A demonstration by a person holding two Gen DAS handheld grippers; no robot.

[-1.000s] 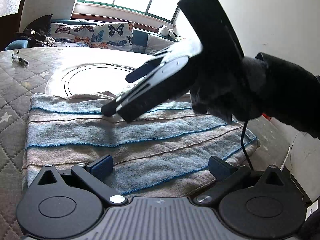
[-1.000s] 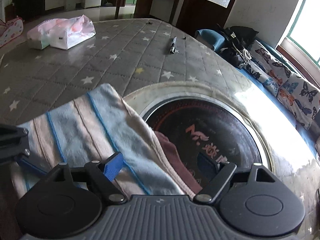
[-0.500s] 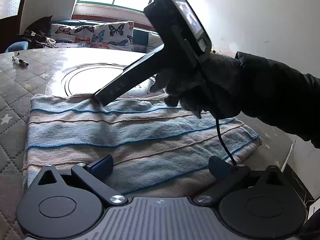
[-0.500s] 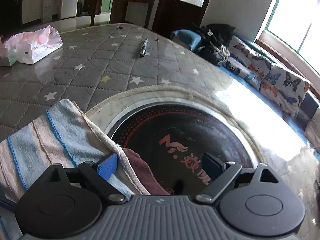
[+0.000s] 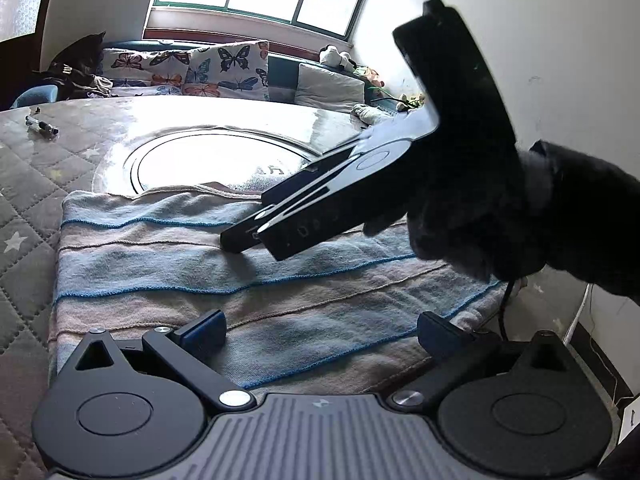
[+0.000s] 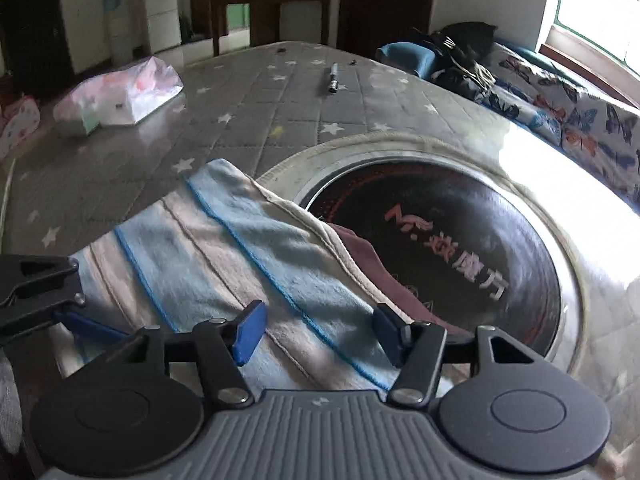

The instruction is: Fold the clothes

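The left gripper (image 5: 320, 330) hovers with its fingers spread wide over the near edge of the striped sweater (image 5: 200, 264), gripping nothing. The sweater lies folded on the quilted table (image 6: 248, 120), its far edge overlapping the round glass plate (image 6: 460, 232). The right gripper (image 6: 320, 332), its fingers just narrowed but not clamped, rests its tips on the sweater's top.

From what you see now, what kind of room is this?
Probably a home living or dining room: a quilted star-pattern table cover, butterfly-print cushions on a window seat, and a white fridge behind.

Folded blue-and-beige striped garment (image 5: 248, 280) flat on quilted tabletop, far edge overlapping round inset
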